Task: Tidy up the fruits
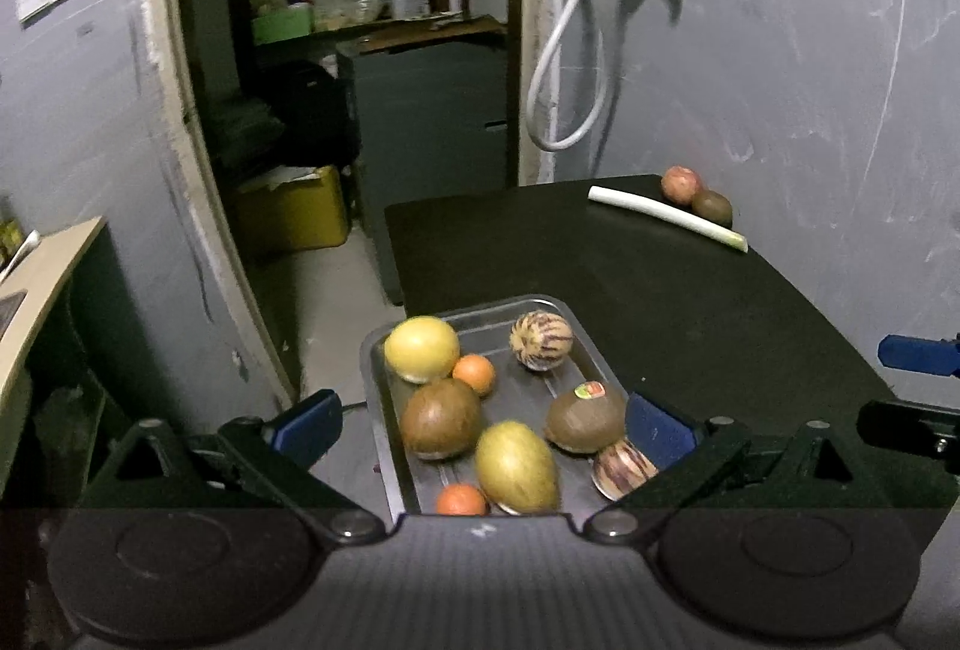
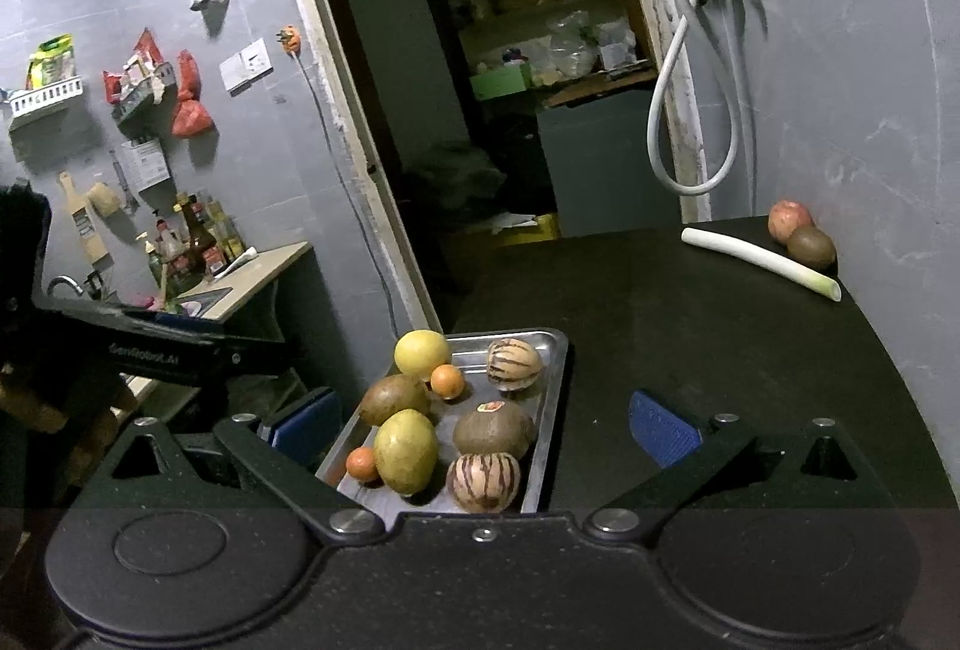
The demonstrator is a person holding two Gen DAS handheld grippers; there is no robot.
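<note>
Left wrist view, open left tool (image 1: 480,425) over fruit tray (image 1: 474,311)

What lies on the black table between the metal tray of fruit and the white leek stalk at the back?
Nothing: between the metal tray and white leek stalk is bare black table, clearest in the right wrist view.
</note>
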